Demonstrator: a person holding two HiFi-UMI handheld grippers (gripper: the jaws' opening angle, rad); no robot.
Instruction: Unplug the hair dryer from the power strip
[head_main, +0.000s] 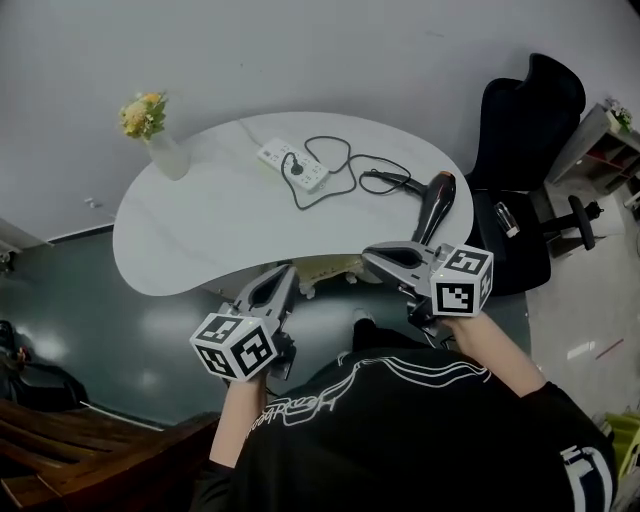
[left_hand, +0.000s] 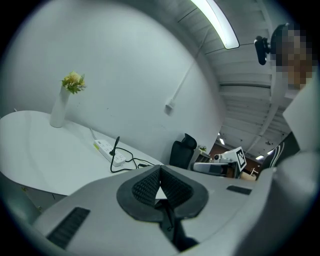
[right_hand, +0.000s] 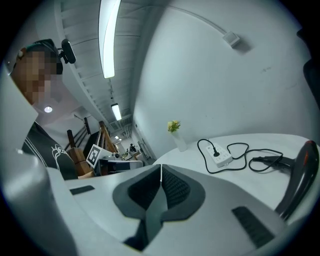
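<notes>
A white power strip (head_main: 293, 165) lies at the far side of the white curved table (head_main: 190, 240), with a black plug (head_main: 297, 168) standing in it. Its black cord (head_main: 335, 175) loops rightward to the black hair dryer (head_main: 437, 203) lying near the table's right end. Both grippers hover short of the table's near edge, apart from these things. My left gripper (head_main: 287, 270) is shut with nothing in it, and so is my right gripper (head_main: 368, 254). The left gripper view shows the strip (left_hand: 107, 151) beyond the closed pads (left_hand: 150, 187). The right gripper view shows the strip (right_hand: 220, 156) and the dryer (right_hand: 299, 175).
A white vase of yellow flowers (head_main: 160, 135) stands at the table's far left. A black office chair (head_main: 525, 150) sits right of the table, with shelves (head_main: 605, 145) behind it. A wooden bench (head_main: 60, 450) is at the lower left. The wall runs behind the table.
</notes>
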